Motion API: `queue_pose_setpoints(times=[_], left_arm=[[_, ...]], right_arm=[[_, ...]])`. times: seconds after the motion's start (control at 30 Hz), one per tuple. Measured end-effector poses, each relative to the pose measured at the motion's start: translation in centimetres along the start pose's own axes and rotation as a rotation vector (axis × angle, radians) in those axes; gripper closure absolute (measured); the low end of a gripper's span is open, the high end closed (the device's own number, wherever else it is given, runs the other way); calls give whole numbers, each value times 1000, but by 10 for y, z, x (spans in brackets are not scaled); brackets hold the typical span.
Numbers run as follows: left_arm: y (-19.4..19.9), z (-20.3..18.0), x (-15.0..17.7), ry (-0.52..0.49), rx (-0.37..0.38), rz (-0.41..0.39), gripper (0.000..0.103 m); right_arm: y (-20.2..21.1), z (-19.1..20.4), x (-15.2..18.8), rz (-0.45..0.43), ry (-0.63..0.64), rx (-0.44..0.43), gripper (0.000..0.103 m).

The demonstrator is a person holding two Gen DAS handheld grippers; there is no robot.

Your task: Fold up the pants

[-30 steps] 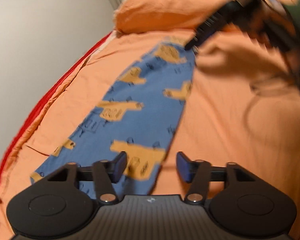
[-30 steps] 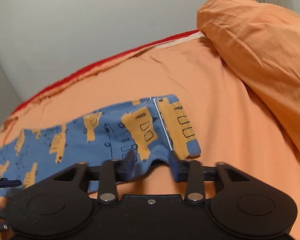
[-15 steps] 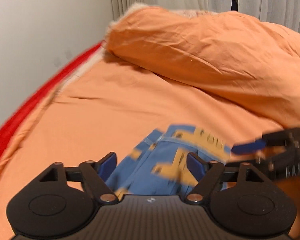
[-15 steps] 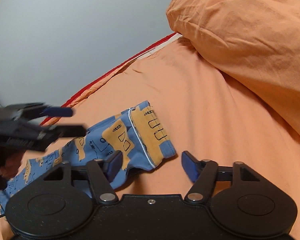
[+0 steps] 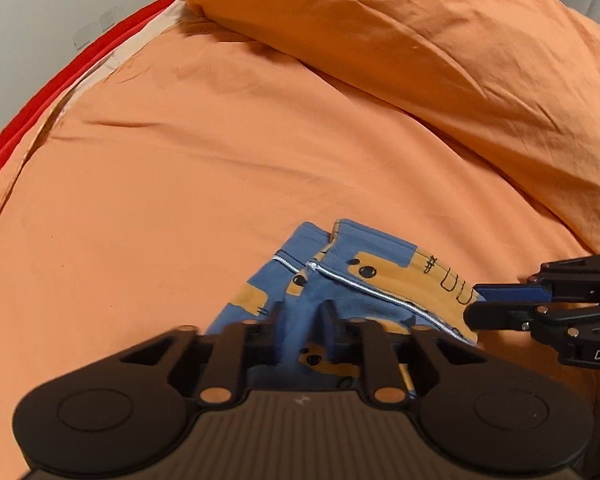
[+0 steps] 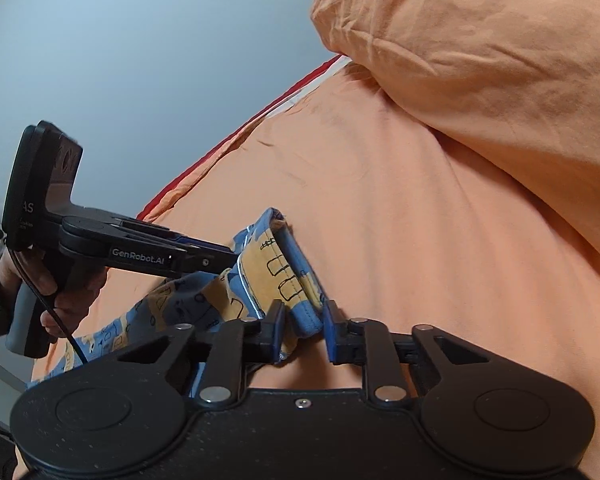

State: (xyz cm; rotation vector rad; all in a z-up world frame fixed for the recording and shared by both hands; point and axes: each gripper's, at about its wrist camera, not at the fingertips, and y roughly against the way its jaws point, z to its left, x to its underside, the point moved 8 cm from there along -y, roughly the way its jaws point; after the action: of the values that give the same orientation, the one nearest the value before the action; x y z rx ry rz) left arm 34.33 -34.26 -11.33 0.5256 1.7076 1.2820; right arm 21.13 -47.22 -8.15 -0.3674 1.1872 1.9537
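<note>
Blue pants with orange vehicle prints (image 5: 364, 280) lie on an orange bed sheet. In the left wrist view my left gripper (image 5: 300, 320) is shut on the waist end of the pants near its left corner. My right gripper (image 5: 500, 304) comes in from the right at the other corner. In the right wrist view my right gripper (image 6: 304, 320) is shut on the waistband of the pants (image 6: 276, 276), which is lifted off the sheet. My left gripper (image 6: 224, 258) grips the same end from the left. The legs trail away to the lower left.
An orange duvet or pillow (image 5: 420, 40) is heaped at the far right. The bed sheet (image 5: 180, 160) has a red edge (image 5: 40, 100) against a pale wall on the left. A hand (image 6: 52, 288) holds the left gripper's handle.
My left gripper came from the leg end to the waist end and shut on the pants. My right gripper opened, then shut on the waistband, which now stands off the sheet.
</note>
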Motion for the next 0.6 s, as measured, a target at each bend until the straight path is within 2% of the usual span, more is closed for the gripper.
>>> queue_pose_setpoints(times=[0.07,0.43,0.53,0.6], left_arm=[[1,-3,0,-13,-31,-6,100],[43,-24,-11,-99,-223,-141,101],[41,-28,-10,-134,-275,-162,101],[31,-27,-7,-147,-300,-148,101]], right_arm=[[2,3,-2,-14,25,15,91],[10,20,-6,-75,171,28,95],[8,24,-10,-91,221,51,96],[4,23,-12,-89,240,71,96]])
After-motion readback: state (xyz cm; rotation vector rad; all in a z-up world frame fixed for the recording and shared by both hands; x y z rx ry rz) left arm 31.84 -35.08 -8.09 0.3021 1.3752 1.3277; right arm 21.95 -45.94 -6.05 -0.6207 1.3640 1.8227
